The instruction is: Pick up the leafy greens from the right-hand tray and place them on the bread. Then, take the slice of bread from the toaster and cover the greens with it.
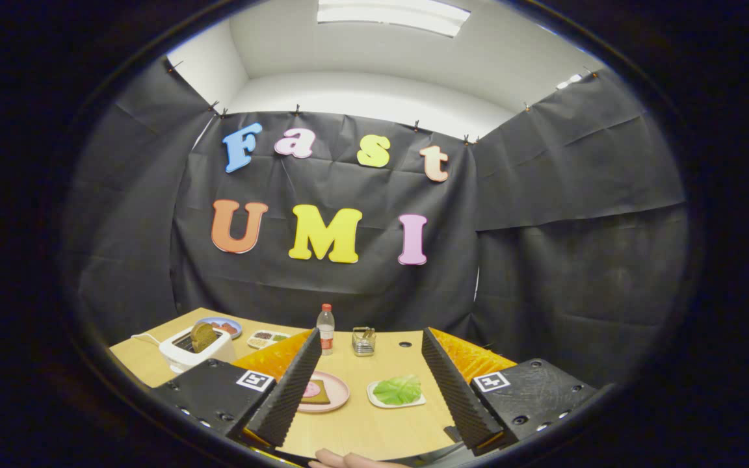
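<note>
Gripper wide, empty, above the table. First step pending: descend right onto the greens in their tray, then close.

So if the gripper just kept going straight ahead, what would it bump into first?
Probably the leafy greens on their white tray, lying between the open jaws of the gripper and just ahead. The pink plate with bread sits beside it. Depth is hard to judge.

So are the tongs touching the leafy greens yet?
Apart. In the gripper view the open tongs straddle bare table, and the leafy greens lie untouched on their white tray between the fingers.
</note>
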`<state>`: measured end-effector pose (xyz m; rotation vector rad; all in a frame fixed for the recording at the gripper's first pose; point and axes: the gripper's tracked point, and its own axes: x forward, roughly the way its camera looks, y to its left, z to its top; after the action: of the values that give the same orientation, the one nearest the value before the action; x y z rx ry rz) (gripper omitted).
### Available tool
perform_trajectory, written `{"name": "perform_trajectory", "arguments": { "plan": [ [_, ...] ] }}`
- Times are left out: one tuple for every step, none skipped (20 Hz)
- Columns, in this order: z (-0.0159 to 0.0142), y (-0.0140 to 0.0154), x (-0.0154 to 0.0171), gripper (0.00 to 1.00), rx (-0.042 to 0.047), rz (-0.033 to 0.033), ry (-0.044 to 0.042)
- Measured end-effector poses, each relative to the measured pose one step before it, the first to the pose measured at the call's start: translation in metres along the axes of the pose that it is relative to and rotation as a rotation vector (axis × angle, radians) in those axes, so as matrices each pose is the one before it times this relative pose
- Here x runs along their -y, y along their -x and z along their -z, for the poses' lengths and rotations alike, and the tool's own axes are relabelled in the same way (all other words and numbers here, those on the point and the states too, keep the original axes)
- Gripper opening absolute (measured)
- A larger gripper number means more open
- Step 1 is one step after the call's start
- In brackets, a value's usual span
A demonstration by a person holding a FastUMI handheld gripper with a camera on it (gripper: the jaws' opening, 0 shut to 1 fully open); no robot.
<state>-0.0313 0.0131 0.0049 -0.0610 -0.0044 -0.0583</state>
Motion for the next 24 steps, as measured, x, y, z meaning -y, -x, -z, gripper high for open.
{"name": "perform_trajectory", "arguments": {
  "plan": [
    [-0.00095, 0.00073, 0.00019, 0.95, 0.00323, 0.00138, 0.00618],
    [-0.00152, 0.00053, -0.00063, 0.95, 0.00603, -0.00041, 0.00467],
    [-0.00080, 0.00031, -0.00108, 0.95, 0.00394, -0.00492, 0.00267],
    [-0.00045, -0.00125, -0.00135, 0.95, 0.00175, -0.00680, 0.00015],
    [0.00152, -0.00096, 0.00071, 0.95, 0.00061, -0.00601, -0.00104],
    [0.00100, -0.00190, 0.00035, 0.95, 0.00050, -0.00697, -0.00121],
    [0.00187, -0.00223, 0.00166, 0.95, 0.00107, -0.00525, -0.00082],
    [0.00118, -0.00285, 0.00240, 0.95, 0.00325, -0.00372, 0.00239],
    [0.00130, -0.00713, 0.00274, 0.95, 0.00743, -0.00454, 0.00616],
    [0.00294, -0.00643, 0.00355, 0.95, 0.00090, -0.00279, 0.01117],
    [0.00588, -0.00557, 0.00658, 0.95, 0.00116, 0.00111, 0.00880],
    [0.00443, -0.00756, 0.00729, 0.95, -0.00029, 0.00727, 0.00458],
    [0.00537, -0.00703, 0.00736, 0.95, 0.00018, 0.00438, 0.00442],
    [0.00669, -0.00990, 0.00727, 0.95, -0.00596, 0.00708, 0.00237],
    [0.00809, -0.00903, 0.00781, 0.95, -0.00997, 0.00456, 0.00006],
    [0.00704, -0.00983, 0.00555, 0.95, -0.00967, -0.00115, -0.00102],
    [0.00899, -0.01073, 0.00516, 0.95, -0.01511, -0.00407, 0.00090],
    [0.00827, -0.01136, 0.00507, 0.95, -0.01415, -0.01051, 0.00733],
    [0.00715, -0.01286, 0.00613, 0.95, -0.01480, -0.00464, 0.00808],
    [0.01037, -0.01358, 0.00736, 0.95, -0.02067, -0.00010, 0.00579],
    [0.00864, -0.01188, 0.00551, 0.95, -0.02030, -0.00375, -0.00124],
    [0.00823, -0.01231, 0.00462, 0.94, -0.02210, -0.00345, -0.00768],
    [0.00847, -0.01131, 0.00453, 0.94, -0.02204, -0.00398, -0.01557],
    [0.00634, -0.01200, 0.00328, 0.94, -0.02012, -0.00410, -0.01829]
  ]
}}
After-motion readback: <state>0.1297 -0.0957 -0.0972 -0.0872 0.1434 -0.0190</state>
